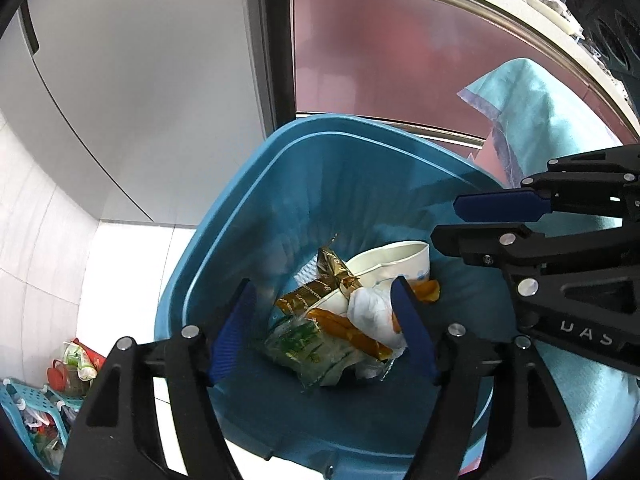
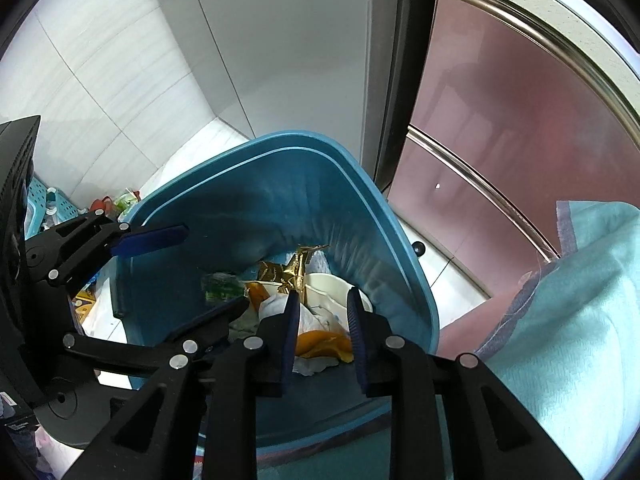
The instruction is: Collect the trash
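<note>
Both grippers hang above the blue bin (image 1: 224,240). Left gripper (image 1: 324,332): jaws apart, empty. Right gripper (image 2: 324,334): jaws apart, empty. Wrappers (image 1: 320,300) and a paper cup (image 1: 396,260) lie inside.

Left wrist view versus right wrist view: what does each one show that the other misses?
Only the left wrist view shows the countertop edge with white packets, and the gold wrapper unobstructed. Only the right wrist view shows a small dark knob on the floor beyond the bin. Both show the blue bin holding trash, the paper cup, the teal cloth, the left gripper and right gripper, both open and empty.
</note>
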`<state>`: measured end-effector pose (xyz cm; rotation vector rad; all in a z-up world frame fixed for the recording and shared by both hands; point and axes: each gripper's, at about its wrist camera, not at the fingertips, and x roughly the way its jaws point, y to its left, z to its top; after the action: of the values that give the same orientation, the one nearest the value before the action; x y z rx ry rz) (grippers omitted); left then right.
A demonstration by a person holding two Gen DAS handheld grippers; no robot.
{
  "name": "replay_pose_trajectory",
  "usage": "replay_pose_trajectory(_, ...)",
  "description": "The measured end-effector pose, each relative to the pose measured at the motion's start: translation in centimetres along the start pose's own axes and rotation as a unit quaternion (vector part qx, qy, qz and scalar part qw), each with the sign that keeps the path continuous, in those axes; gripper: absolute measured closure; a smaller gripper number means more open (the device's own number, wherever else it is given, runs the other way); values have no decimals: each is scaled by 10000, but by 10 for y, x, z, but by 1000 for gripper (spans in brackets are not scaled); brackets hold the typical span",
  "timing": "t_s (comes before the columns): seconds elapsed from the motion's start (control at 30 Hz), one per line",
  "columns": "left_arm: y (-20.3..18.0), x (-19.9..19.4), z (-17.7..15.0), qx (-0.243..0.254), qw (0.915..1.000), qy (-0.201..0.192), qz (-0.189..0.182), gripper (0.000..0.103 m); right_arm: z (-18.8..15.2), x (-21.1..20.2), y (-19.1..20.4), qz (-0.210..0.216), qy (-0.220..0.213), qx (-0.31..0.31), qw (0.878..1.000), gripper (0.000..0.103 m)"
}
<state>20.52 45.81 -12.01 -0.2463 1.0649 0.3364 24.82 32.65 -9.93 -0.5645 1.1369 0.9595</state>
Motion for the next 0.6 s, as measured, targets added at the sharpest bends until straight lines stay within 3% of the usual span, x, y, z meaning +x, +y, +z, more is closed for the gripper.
replay_pose_trajectory(0.23,0,-13,-1,-8,9999,-133,60,25,-3,-11,-2,-7,-135,63,9999,78)
replay_pose_trajectory(0.5,-3,-42,-3,-63,9987,-478,181,6,-10,-41,-7,-52,-523,202,9984,54)
replay_pose_trajectory(0.6,-5,-54,-5,-99,9981,-573,187,6,-16,-56,-8,-95,-694,230,9973,42)
